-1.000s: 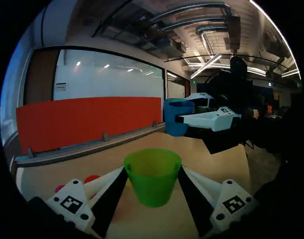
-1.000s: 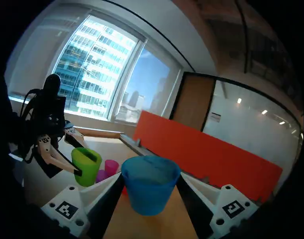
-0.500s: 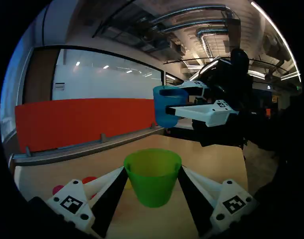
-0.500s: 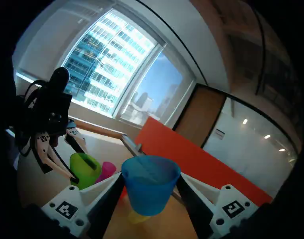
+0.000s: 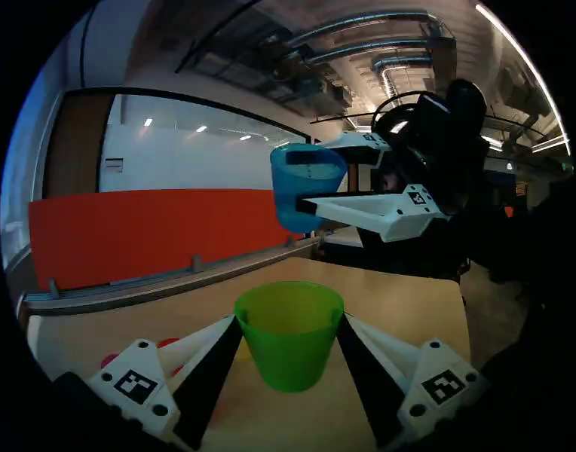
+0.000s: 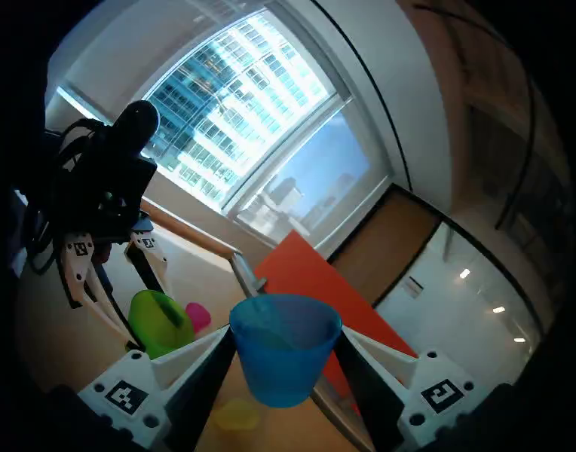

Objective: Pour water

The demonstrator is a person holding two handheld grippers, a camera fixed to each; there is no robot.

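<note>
A green cup (image 5: 290, 331) is held upright in my left gripper (image 5: 289, 337), which is shut on its sides above the wooden table (image 5: 393, 294). Above and beyond it hangs a blue cup (image 5: 301, 185), tilted toward the green one, with my right gripper (image 5: 318, 181) shut on it. In the right gripper view the blue cup (image 6: 285, 357) fills the middle between the fingers, with water inside it. The green cup (image 6: 157, 319) and the left gripper (image 6: 126, 297) holding it sit lower left there.
Small pink (image 6: 197, 315) and yellow (image 6: 237, 414) cups lie on the table below the blue cup. An orange partition (image 5: 160, 226) runs along the table's far edge. A person's dark sleeve and hand (image 5: 484, 248) hold the right gripper.
The right gripper has lifted the blue cup higher and moved it left, closer over the green cup, and tilted it. The left gripper and green cup have stayed still.
</note>
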